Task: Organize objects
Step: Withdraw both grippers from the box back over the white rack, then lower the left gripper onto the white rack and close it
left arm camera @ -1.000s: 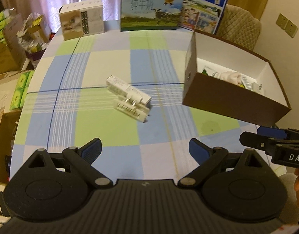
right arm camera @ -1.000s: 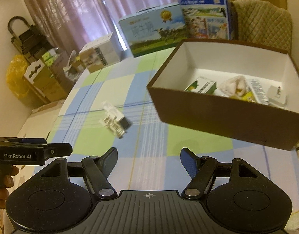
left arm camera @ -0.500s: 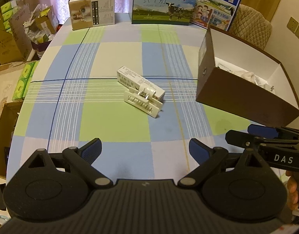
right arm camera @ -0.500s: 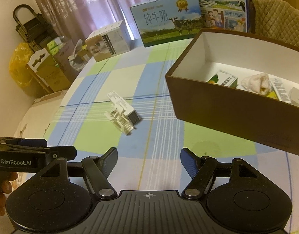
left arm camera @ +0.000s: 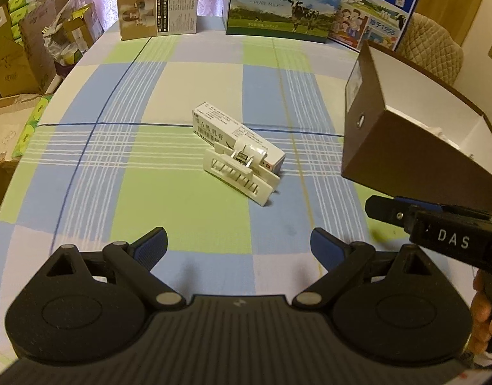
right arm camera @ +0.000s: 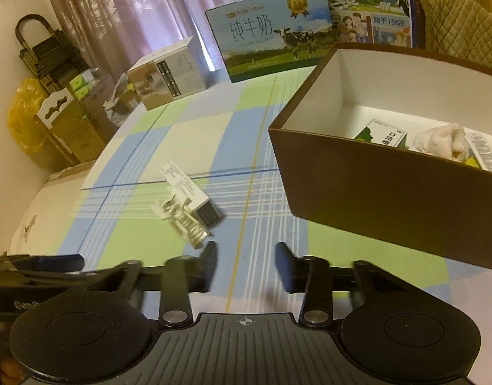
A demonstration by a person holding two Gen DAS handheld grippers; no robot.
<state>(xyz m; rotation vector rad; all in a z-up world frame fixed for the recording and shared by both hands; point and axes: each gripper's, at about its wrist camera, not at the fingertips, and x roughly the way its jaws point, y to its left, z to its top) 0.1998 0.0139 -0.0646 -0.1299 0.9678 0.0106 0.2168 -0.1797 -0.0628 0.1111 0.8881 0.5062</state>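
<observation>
Two items are left on the checked cloth: a long white carton [left arm camera: 238, 134] with a white slotted plug piece [left arm camera: 241, 176] touching its near side. Both grippers have closed in on them over the last second. Left gripper [left arm camera: 238, 243] hovers spread and empty; right gripper [right arm camera: 246, 264], narrower but empty, aims there beside the brown box [right arm camera: 390, 199].

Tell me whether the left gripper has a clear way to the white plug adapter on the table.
Probably yes. The left gripper is open and empty, and only bare tablecloth lies between it and the white plug adapter. The adapter leans against a small carton, which may shift.
</observation>
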